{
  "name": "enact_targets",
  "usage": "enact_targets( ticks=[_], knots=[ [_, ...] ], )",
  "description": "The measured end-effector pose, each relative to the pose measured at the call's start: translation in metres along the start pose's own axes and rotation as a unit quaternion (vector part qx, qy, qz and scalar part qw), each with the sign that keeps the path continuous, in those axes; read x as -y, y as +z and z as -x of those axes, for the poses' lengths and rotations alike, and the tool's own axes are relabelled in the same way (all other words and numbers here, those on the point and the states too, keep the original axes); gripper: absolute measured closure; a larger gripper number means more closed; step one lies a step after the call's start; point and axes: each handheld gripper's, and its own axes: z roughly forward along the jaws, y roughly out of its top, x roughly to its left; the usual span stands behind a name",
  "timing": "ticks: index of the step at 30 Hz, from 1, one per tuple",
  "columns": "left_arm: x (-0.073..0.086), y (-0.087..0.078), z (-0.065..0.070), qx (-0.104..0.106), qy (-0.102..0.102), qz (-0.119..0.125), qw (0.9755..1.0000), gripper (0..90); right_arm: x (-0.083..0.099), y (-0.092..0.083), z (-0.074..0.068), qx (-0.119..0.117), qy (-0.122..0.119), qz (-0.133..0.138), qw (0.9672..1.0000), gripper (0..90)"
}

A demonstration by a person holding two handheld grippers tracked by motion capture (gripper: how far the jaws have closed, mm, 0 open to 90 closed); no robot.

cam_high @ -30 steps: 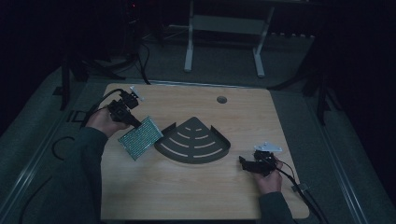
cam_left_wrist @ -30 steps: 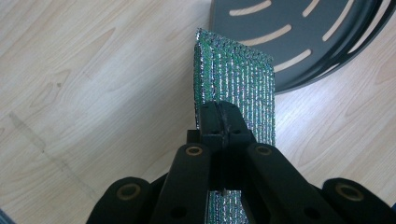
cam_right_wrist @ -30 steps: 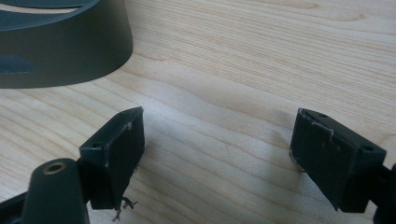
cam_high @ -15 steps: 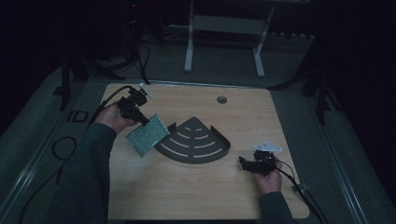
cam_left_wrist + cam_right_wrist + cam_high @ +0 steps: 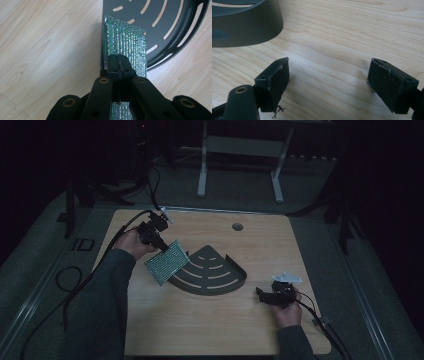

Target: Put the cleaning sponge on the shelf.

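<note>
A dark fan-shaped slotted rack point(image 5: 212, 272) lies in the middle of the wooden table point(image 5: 210, 330). My left gripper point(image 5: 161, 244) is shut on a shiny green-silver padded pouch point(image 5: 167, 262), held tilted over the rack's left edge. In the left gripper view the jaws pinch the pouch point(image 5: 125, 42) edge-on, with the rack point(image 5: 170, 30) just beyond it. My right gripper point(image 5: 261, 292) rests low on the table at the right front, open, with bare wood between its fingers point(image 5: 274, 80). The rack's curved wall point(image 5: 244, 27) stands a short way ahead of it.
A round cable hole point(image 5: 237, 226) sits near the table's far edge. Cables trail from both grippers off the left side and the right front corner. A white frame stand point(image 5: 240, 150) is on the dark floor behind the table.
My left gripper has carried the pouch to the right, from beside the rack to over its left edge. The right gripper has stayed where it was.
</note>
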Motion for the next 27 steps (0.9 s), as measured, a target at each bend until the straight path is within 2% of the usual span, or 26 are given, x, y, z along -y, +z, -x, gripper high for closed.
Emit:
enact_targets(
  ticks=[14, 24, 27],
  knots=[
    [-0.014, 0.007, -0.002, 0.003, 0.0, 0.0, 1.0, 90.0, 0.0, 0.0, 0.0, 0.0, 0.0, 0.0, 1.0, 17.3],
    [-0.034, 0.005, -0.001, -0.015, 0.005, 0.007, 0.9999, 90.0, 0.0, 0.0, 0.0, 0.0, 0.001, 0.0, 1.0, 17.3],
    [-0.039, 0.007, 0.0, -0.012, 0.005, 0.011, 0.9998, 90.0, 0.0, 0.0, 0.0, 0.0, 0.0, 0.001, 1.0, 17.3]
  ],
)
